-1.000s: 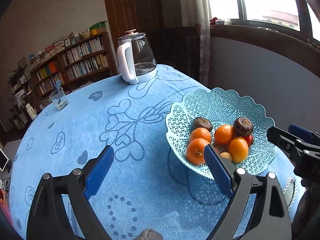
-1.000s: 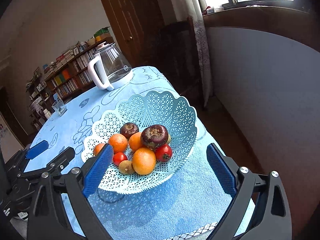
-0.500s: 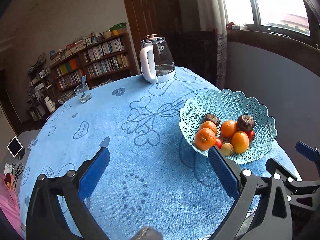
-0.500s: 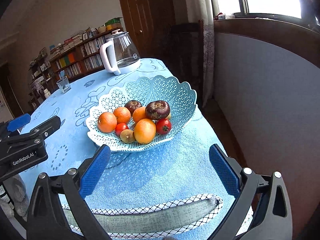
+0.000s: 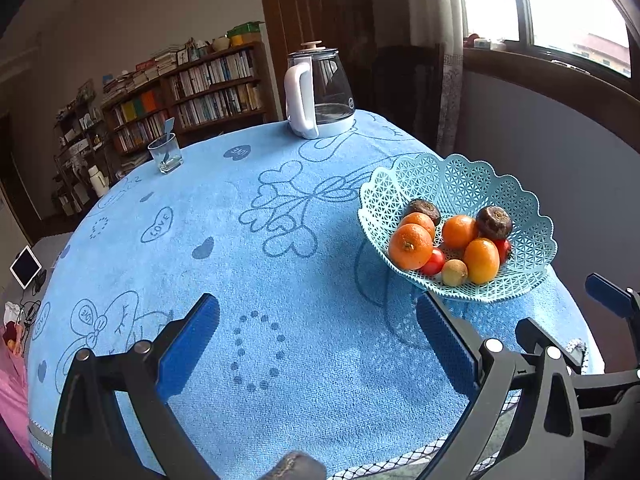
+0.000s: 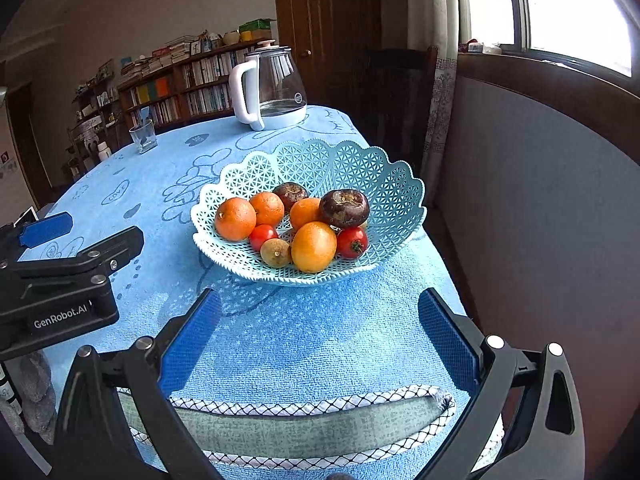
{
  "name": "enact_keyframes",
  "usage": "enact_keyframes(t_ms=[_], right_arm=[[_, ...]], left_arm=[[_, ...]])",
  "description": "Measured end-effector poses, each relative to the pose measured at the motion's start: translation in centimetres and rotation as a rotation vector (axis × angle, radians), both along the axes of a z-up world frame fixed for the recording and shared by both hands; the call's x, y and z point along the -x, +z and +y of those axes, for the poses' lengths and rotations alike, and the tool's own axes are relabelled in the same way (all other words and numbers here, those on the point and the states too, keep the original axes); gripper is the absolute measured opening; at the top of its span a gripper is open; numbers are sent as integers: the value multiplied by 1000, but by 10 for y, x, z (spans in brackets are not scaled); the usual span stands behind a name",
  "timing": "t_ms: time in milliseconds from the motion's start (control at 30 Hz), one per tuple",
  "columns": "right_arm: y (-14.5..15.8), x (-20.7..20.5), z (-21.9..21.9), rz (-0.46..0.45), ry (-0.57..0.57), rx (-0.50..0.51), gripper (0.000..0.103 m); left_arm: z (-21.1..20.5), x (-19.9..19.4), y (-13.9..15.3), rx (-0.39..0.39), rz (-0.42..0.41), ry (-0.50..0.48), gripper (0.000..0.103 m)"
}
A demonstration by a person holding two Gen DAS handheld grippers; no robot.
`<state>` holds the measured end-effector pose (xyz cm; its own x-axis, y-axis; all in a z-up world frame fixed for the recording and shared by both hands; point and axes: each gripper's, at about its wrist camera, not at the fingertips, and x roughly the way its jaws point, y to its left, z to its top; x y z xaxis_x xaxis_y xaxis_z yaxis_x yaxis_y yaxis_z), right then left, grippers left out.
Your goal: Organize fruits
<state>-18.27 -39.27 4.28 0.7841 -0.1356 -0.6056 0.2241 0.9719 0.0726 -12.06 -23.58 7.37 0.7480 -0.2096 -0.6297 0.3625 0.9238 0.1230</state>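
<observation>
Both grippers' fingers (image 6: 188,344) spread wide, empty, over blue tablecloth (image 5: 280,280); fruit basket (image 6: 360,168) just ahead, kettle (image 6: 268,88) and bookshelves (image 5: 192,96) beyond.

Both cams sit on handheld grippers at the near table edge, angled downward across the table.

Left wrist cam: looks over the blue cloth w/ the fruit basket (image 5: 460,184) off to its right, mid-distance; kettle (image 5: 318,96) beyond and left of the basket, glass (image 5: 165,155) farther left of it. The right gripper (image 5: 568,312) pokes in at the right edge, just below the basket.

Right wrist cam: faces the basket (image 6: 316,168) nearly head-on and closer; table hem lies below the basket. The left gripper (image 6: 86,230) shows left of the basket.

Shared: basket, kettle (image 6: 272,84), glass (image 6: 143,136), bookshelf (image 5: 188,92) behind.
</observation>
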Motion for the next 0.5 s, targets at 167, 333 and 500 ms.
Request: enact_keyframes(t_ms=[167,333,500], right_arm=[[2,-2,-8,-4,-11,3,100],[2,-3,-10,-2,-11,5,100],[1,-4,-9,3,-4,10,100]], left_arm=[[-1,-3,-5,7,26,4,98],[-2,-4,-7,10,33,-2,98],[-4,-4,-8,7,40,-13,98]])
